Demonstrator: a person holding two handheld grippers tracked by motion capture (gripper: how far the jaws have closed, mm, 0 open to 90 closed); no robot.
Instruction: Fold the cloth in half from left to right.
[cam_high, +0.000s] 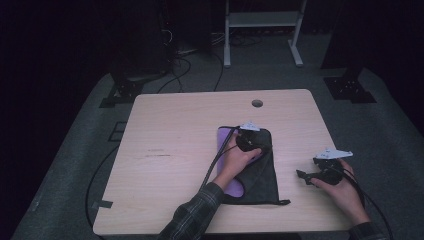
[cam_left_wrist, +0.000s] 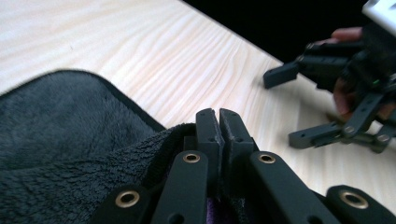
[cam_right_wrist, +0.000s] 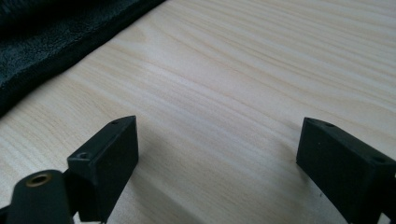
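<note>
Keep the left gripper (cam_left_wrist: 216, 122) clamped tight on the soft dark grey cloth (cam_left_wrist: 56, 140), fold it slowly, leave the wide-open right gripper (cam_right_wrist: 217, 154) waiting.

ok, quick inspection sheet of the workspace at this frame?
Surface: light wooden table, round hole near the far edge, a faint mark left of centre.
Job's things: dark grey cloth lying over a purple cloth, part folded.
Clutter: nothing seen.
Grippers: left gripper shut on an edge of the dark grey cloth; right gripper open, apart from the cloths, nothing between its fingers.
Cables: left gripper's cable runs across the cloths; more cables on the floor beyond the table.
Surroundings: grey floor, white frame at the back, dark stand feet at both far corners.
</note>
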